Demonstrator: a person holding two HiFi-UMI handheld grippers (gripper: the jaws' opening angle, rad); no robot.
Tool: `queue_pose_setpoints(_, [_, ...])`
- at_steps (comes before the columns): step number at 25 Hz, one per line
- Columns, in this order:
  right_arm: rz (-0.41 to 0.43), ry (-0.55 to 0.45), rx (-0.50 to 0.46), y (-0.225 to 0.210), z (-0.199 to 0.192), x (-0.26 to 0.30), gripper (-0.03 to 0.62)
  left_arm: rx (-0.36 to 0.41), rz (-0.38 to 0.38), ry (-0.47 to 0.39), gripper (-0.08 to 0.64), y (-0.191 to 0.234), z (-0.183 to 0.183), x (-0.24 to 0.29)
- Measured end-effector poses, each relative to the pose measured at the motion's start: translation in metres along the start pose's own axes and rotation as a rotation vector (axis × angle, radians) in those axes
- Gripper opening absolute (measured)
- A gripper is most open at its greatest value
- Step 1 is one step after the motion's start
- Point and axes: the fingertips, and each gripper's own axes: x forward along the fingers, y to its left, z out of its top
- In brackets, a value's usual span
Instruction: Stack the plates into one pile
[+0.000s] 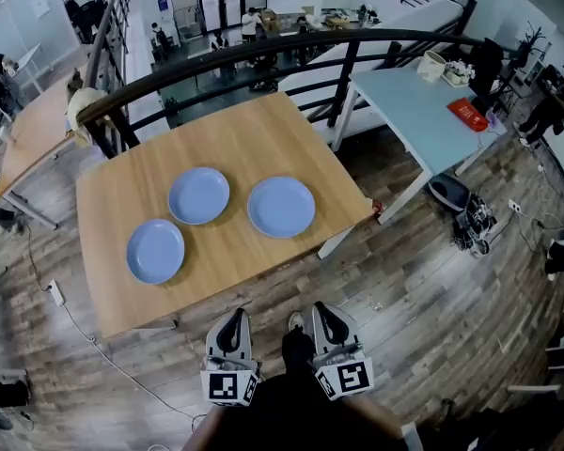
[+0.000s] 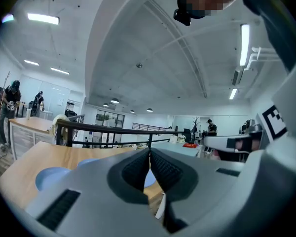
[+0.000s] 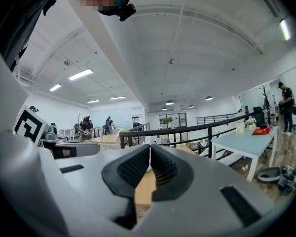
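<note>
no pile yet: three round blue plates (image 1: 155, 251) (image 1: 198, 195) (image 1: 281, 207) lie apart on the light wooden table (image 1: 263, 134), frame centre; left gripper (image 1: 233, 318) and right gripper (image 1: 324, 312), bottom centre, clenched empty.

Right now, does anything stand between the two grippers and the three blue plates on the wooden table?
Nothing visible does. The left gripper and the right gripper, both shut and empty, are short of the table; only bare wood lies between its near edge and the left plate, middle plate and right plate.

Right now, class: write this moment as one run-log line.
left plate, middle plate, right plate: apart on table | pile: none | left gripper: shut, empty | right gripper: shut, empty
</note>
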Motion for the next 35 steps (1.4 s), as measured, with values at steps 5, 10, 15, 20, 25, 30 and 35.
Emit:
queue_pose_setpoints(5, [0.020,0.021,0.008,-0.043,0.003,0.041,0.031,0.026,0.020,0.017,0.025,-0.004,0.009,0.058])
queue_pose_setpoints(10, [0.061,0.033,0.005,-0.084,0.003,0.077,0.032,0.016,0.066,0.045,0.025,-0.011,0.006,0.104])
queue_pose_setpoints(15, [0.098,0.048,0.010,-0.115,0.002,0.105,0.032,0.011,0.090,0.051,0.025,-0.020,0.005,0.141])
queue_pose_setpoints(20, [0.118,0.063,0.023,-0.136,-0.004,0.128,0.032,0.013,0.133,0.066,0.025,-0.019,0.005,0.155])
queue_pose_setpoints(25, [0.126,0.083,0.044,-0.142,-0.008,0.141,0.032,0.014,0.152,0.093,0.025,-0.011,0.000,0.164])
queue_pose_setpoints(30, [0.125,0.098,0.036,-0.137,-0.013,0.154,0.032,0.010,0.112,0.117,0.025,-0.008,-0.007,0.182])
queue_pose_setpoints(35, [0.095,0.101,0.027,-0.131,-0.009,0.177,0.032,0.032,0.077,0.124,0.025,0.012,-0.006,0.202])
